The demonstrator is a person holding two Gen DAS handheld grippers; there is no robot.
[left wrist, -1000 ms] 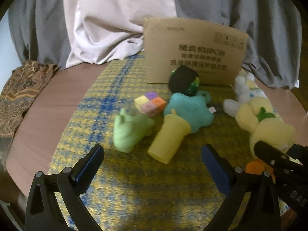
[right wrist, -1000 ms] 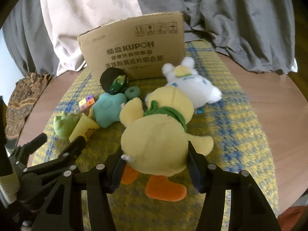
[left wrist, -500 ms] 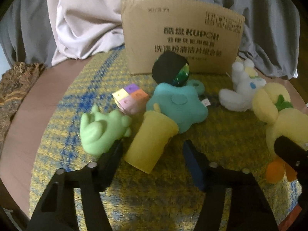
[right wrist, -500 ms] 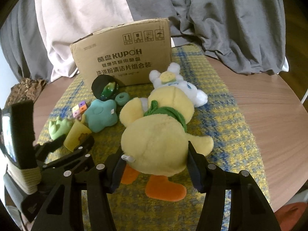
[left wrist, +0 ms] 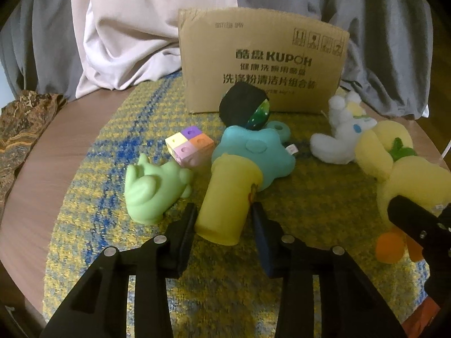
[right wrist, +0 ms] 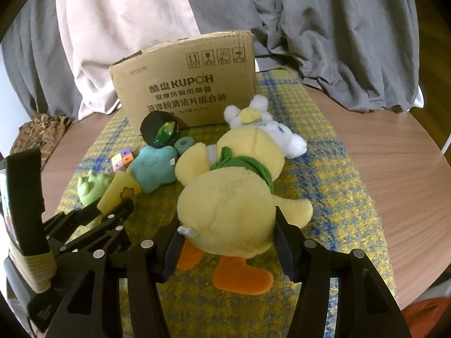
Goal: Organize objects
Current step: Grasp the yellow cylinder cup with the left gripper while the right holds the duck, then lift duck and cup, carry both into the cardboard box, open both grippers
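The left gripper point(left wrist: 222, 219), angled downward, has just been closing and clamps the yellow cup point(left wrist: 227, 197); the right gripper point(right wrist: 227, 243) grips the duck plush point(right wrist: 228, 197). Beneath them a checked cloth point(left wrist: 112, 197) covers the round tabletop point(right wrist: 394, 155).

Round wooden counter point(right wrist: 394, 152), brown, partly covered by a yellow-and-blue woven mat point(right wrist: 324, 146). Behind it, grey draped fabric point(right wrist: 338, 28) hangs in folds beside a pale pinkish-white cloth point(left wrist: 135, 28). A patterned brown cloth point(left wrist: 25, 124) lies at the counter's left edge. Lighting dim, brighter at far left.
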